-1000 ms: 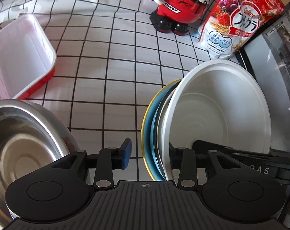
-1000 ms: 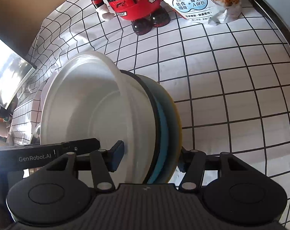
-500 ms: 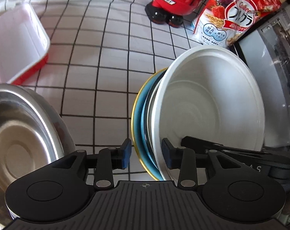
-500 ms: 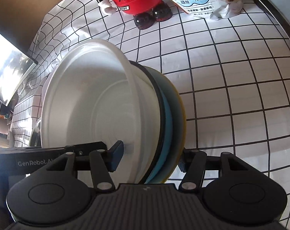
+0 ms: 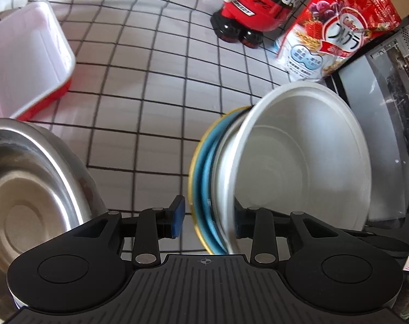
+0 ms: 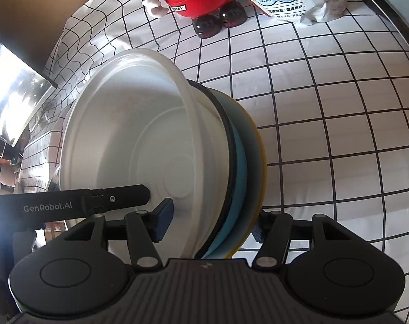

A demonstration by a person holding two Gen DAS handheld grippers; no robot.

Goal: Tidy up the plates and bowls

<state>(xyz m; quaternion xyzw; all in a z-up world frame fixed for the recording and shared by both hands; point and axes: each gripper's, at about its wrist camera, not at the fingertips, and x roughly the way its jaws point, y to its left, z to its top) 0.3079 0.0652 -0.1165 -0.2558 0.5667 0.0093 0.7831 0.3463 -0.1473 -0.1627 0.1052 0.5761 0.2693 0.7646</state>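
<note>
1. Your left gripper (image 5: 208, 220) straddles the stack (image 5: 212, 178). Its right pad sits inside the white bowl (image 5: 299, 162), and its left pad (image 5: 177, 217) stands just off the yellow plate (image 5: 195, 162) with a sliver of cloth showing between. The jaws have just been closing and are at a middling width, not yet clamped
2. Your right gripper (image 6: 211, 225) grips the same stack at a middling width, with one pad inside the white bowl and the other behind the yellow plate
3. The stack stands on edge, tilted: white bowl, a dark-rimmed dish (image 6: 226, 124), blue plate (image 6: 240, 156) and yellow plate nest together. The bowl's mouth faces 3 o'clock in the left view and 9 o'clock in the right
4. In the left view the steel bowl (image 5: 28, 189) fills 8 o'clock, its rim near your left finger, so there is little room that way
5. The checked cloth (image 5: 150, 94) lies open from 10 to 12 o'clock, with the red-and-white tub (image 5: 23, 62) at 10, the red figure (image 5: 258, 0) at 12 and the cereal bag (image 5: 334, 32) at 1
6. A grey cabinet (image 5: 380, 108) at 3 o'clock stands just beside the bowl's rim
7. In the right view the cloth is bare from 1 to 4 o'clock, and at 10 o'clock it drops over the table edge (image 6: 69, 54)
</note>
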